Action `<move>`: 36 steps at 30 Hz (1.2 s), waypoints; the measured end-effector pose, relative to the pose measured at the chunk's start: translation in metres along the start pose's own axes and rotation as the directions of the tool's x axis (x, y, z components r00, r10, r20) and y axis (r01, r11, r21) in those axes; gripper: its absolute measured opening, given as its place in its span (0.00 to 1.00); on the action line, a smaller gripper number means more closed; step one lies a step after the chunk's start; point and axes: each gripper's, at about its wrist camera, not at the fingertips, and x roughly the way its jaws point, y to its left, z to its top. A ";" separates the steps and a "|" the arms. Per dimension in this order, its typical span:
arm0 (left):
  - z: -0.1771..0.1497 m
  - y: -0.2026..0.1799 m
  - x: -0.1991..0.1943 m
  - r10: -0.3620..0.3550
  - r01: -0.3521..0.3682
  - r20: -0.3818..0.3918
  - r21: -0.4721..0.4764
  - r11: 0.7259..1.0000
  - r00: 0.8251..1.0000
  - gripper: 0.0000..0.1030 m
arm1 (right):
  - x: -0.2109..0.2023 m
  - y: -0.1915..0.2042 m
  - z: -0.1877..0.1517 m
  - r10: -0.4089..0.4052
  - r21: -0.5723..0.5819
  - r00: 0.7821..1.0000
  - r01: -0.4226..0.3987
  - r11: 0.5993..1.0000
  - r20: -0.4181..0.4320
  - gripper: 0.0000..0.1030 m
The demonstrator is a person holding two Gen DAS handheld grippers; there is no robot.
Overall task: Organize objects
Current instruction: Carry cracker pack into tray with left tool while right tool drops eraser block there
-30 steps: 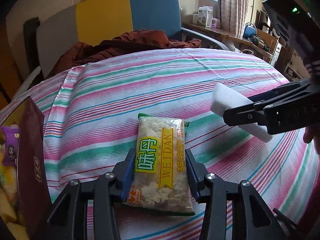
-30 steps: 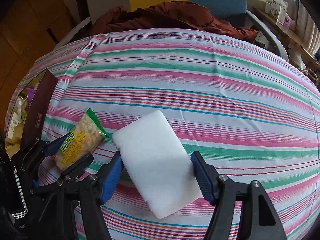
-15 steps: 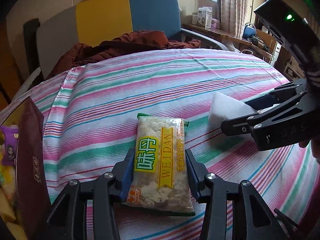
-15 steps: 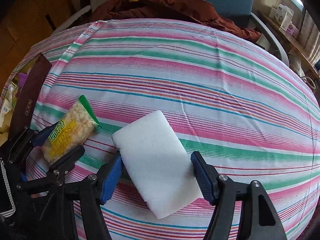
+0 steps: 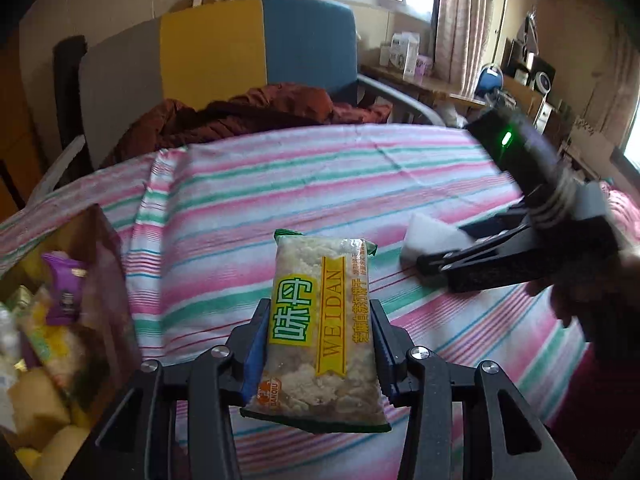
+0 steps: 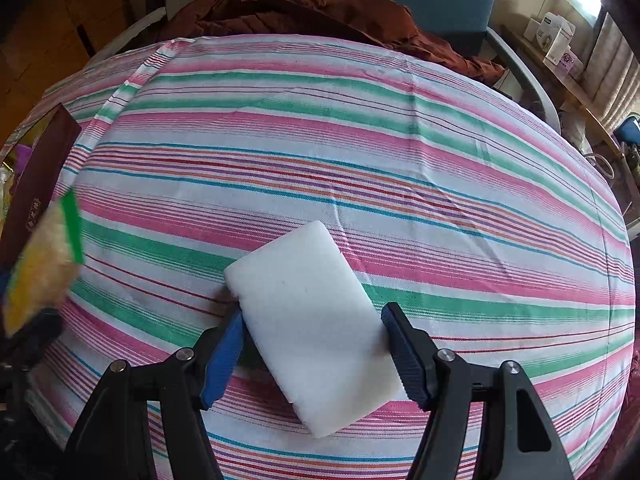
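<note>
Left gripper (image 5: 318, 344) is clamped on the clear plastic snack packet with the yellow-green label (image 5: 320, 332), blue pads (image 5: 255, 354) pressing both long edges low on the pack; most of the bag sticks out forward past the jaw tips, clear of the striped pink-green-white cloth (image 5: 248, 216). Risk: the grip sits near the bottom end on a slick, soft film, so the pack could pivot or slide out if swung fast toward the dark maroon open box of snacks (image 5: 60, 312) left of the jaws; squeezing harder would crush the crumbly contents. Right gripper (image 6: 314, 350) has the white rectangular foam block (image 6: 310, 320) between its jaws, skewed diagonally; both pads look to bear on its edges, so I read it as gripped. Risk there: the angled hold could let it twist free. Foam looks clean, soft-edged, undented.
</note>
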 end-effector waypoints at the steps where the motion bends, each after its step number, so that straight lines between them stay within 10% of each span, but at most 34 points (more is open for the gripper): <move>1: 0.000 0.007 -0.012 0.000 0.000 0.014 -0.008 1.000 1.000 0.45 | 0.000 0.000 0.000 -0.003 0.002 1.000 0.003 1.000 0.000 0.67; 12: -0.022 0.122 -0.103 0.107 -0.086 0.102 -0.188 0.978 0.989 0.45 | -0.033 0.047 0.009 -0.044 -0.052 0.999 0.045 0.998 0.017 0.66; 22: -0.062 0.197 -0.130 0.364 -0.333 0.062 -0.284 0.899 0.929 0.45 | -0.092 0.198 0.027 0.221 -0.173 0.955 -0.188 0.967 0.196 0.66; 28: -0.071 0.210 -0.133 0.390 -0.357 0.050 -0.307 0.882 0.919 0.45 | -0.091 0.244 0.016 0.335 -0.121 0.912 -0.314 0.942 0.235 0.66; 36: -0.072 0.216 -0.129 0.369 -0.338 0.041 -0.319 0.885 0.928 0.45 | -0.089 0.268 0.016 0.338 -0.137 0.912 -0.313 0.940 0.232 0.66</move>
